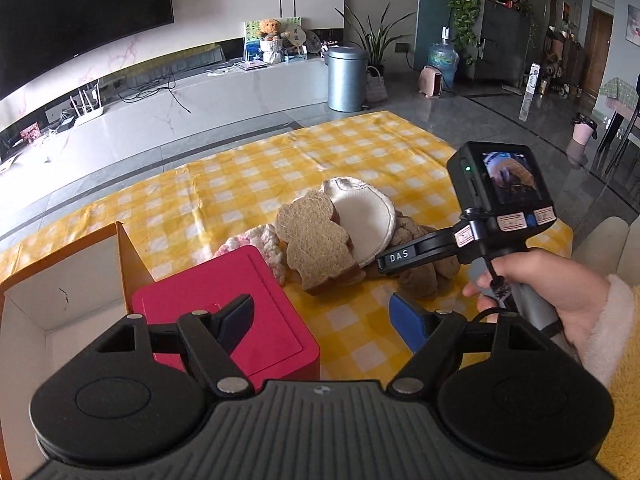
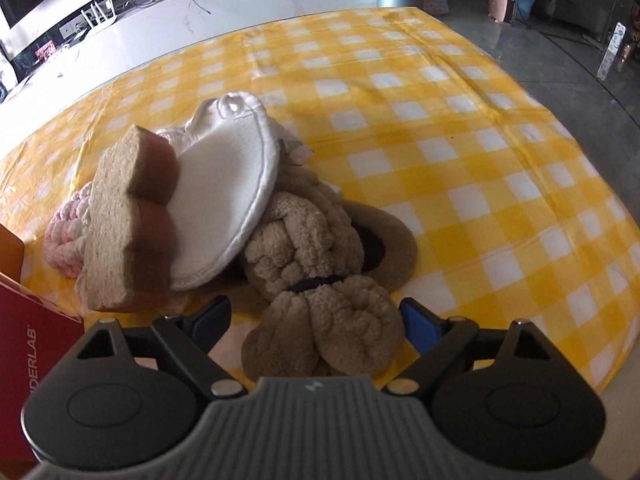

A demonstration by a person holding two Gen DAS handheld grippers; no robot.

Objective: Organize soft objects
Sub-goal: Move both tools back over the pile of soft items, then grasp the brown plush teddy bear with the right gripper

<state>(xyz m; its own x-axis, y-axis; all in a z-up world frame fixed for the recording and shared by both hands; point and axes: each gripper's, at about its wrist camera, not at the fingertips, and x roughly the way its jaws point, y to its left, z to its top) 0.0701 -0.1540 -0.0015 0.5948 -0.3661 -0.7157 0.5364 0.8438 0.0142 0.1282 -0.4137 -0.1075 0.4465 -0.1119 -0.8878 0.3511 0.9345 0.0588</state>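
Observation:
A pile of soft things lies mid-table: a brown loofah sponge leans on a white round pad. A pink-white knitted piece sits behind them. A tan fluffy piece tied with a black band lies nearest. My right gripper points down over it, open, its fingers on either side of the tan piece and not pressing it. My left gripper is open and holds nothing, above the corner of a red box.
An open orange cardboard box stands at the left beside the red box. The yellow checked tablecloth covers the table, whose edge falls away at the right. A person's hand in a fluffy sleeve holds the right gripper. A metal bin stands on the floor beyond.

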